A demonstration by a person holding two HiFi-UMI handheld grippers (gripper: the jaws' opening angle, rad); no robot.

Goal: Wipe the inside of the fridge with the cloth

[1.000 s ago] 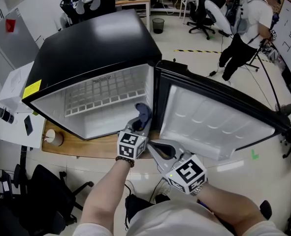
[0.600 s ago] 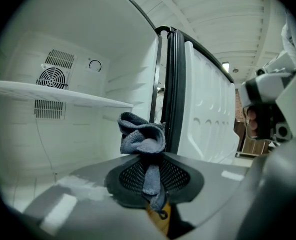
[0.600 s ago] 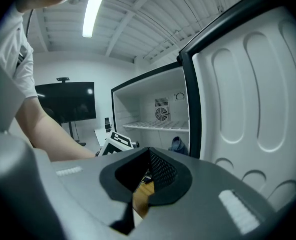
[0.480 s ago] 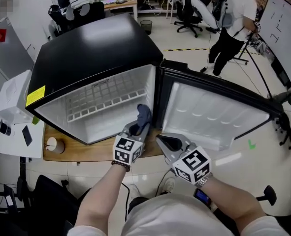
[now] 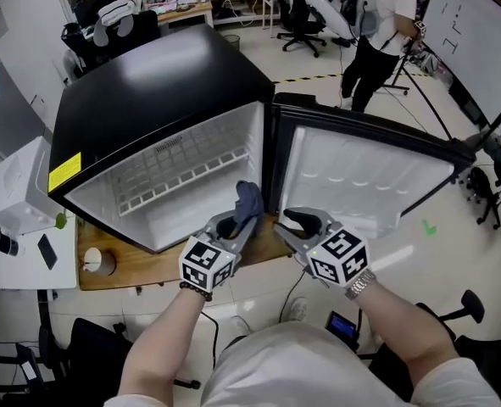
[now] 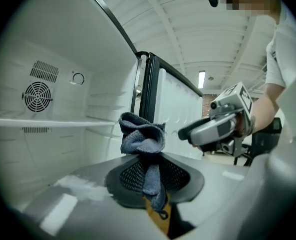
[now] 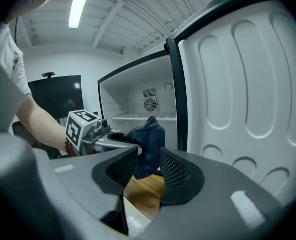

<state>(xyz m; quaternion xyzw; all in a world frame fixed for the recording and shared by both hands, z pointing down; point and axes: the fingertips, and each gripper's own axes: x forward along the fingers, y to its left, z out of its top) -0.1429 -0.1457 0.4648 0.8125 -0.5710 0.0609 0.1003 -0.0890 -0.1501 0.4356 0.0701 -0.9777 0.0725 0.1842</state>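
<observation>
Fridge [image 5: 148, 100] mouth is wide open and the door [image 5: 369, 176] is swung right out to the right, so front approach is free. 1 wire shelf [image 5: 182, 172] splits the cavity into 2 bays, with open room above and below it. The black hinge post [image 5: 268, 159] between cavity and door is the tight spot: left gripper [image 5: 237, 220] with cloth [image 5: 248, 197] sits just beside it. Fan grille [image 6: 37, 96] on the back wall. Wooden board [image 5: 140, 265] juts out under the mouth.
</observation>
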